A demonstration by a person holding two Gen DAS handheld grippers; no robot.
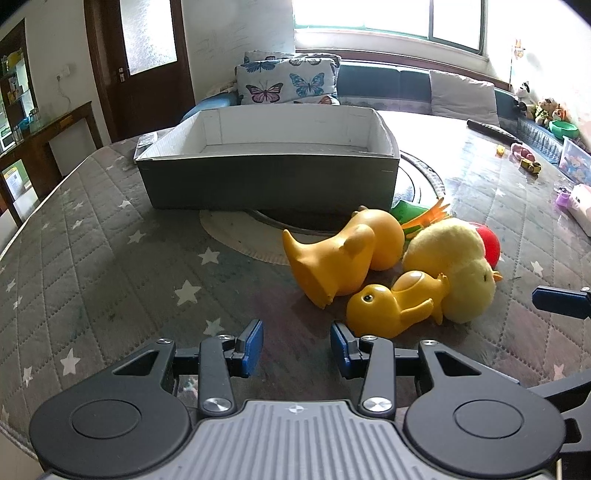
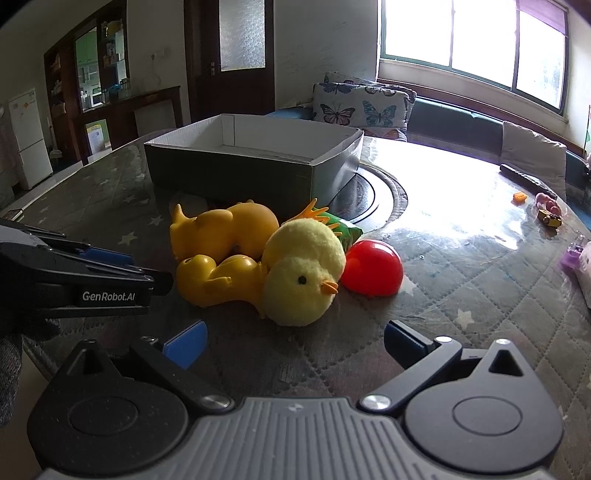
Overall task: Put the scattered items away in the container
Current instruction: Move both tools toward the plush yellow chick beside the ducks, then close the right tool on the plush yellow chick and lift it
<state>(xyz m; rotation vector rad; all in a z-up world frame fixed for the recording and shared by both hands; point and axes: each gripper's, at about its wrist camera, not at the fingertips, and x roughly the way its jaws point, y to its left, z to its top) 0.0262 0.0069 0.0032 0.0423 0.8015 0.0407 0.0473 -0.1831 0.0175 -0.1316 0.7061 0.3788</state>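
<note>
Toys sit piled just before empty box [image 1: 266, 173]: left wrist view, left gripper [image 1: 297, 349] gapes empty beside small rubber duck [image 1: 395, 306]. Right wrist view, right gripper [image 2: 295, 345] spread wide, empty, near plush chick [image 2: 301, 273]; best grab mid-body, one toy each.

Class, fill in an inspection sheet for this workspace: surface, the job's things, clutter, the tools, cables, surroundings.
Surface: quilted star-print cover under a clear sheet.
Job's things: open box, nothing visible inside; large rubber duck and small rubber duck on their sides; plush chick; red ball; green packet behind the chick.
Clutter: remote control and small toys at the far right.
Tools: left tool open, nothing between its pads; right tool open, holding nothing.
Cables: nothing seen.
Surroundings: butterfly pillows, window, door.
</note>
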